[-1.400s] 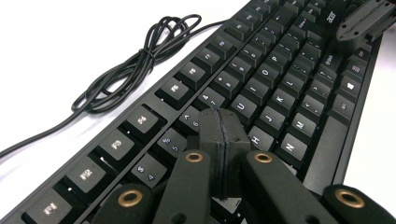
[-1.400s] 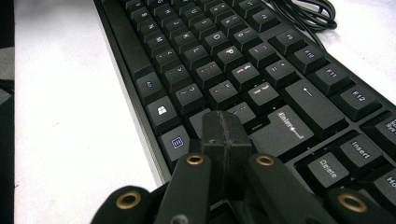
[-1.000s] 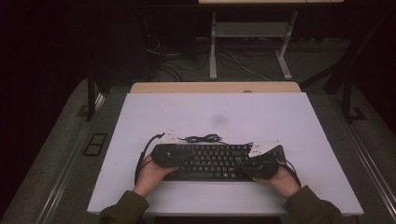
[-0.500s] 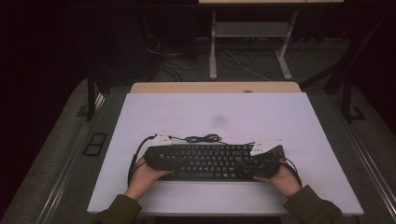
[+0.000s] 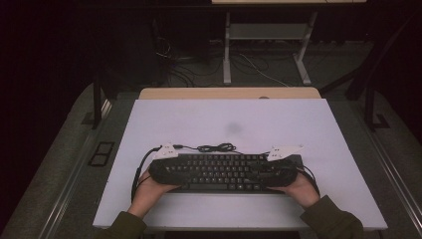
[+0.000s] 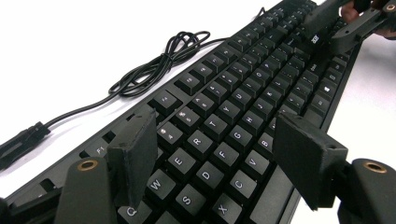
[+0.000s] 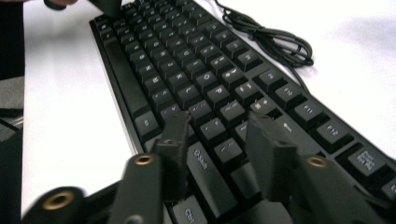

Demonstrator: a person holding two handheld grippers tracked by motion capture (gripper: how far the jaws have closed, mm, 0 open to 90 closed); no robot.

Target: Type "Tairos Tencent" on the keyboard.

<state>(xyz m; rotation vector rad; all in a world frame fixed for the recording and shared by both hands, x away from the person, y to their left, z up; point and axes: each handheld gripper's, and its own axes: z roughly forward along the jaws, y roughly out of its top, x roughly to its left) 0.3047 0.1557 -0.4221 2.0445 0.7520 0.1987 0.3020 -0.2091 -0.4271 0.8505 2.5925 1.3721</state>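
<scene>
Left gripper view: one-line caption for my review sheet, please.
Left gripper, jaws open after just opening, above the letter keys of a black keyboard, its coiled cable alongside.

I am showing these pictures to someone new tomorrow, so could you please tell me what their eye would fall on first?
First comes the black full-size computer keyboard, lying across the near part of the white rectangular table. At its two ends sit the left tool and the right tool, jaws parted above the keys after just opening, each in a hand. Behind the keyboard its thin black cable lies in a loose bundle.
</scene>
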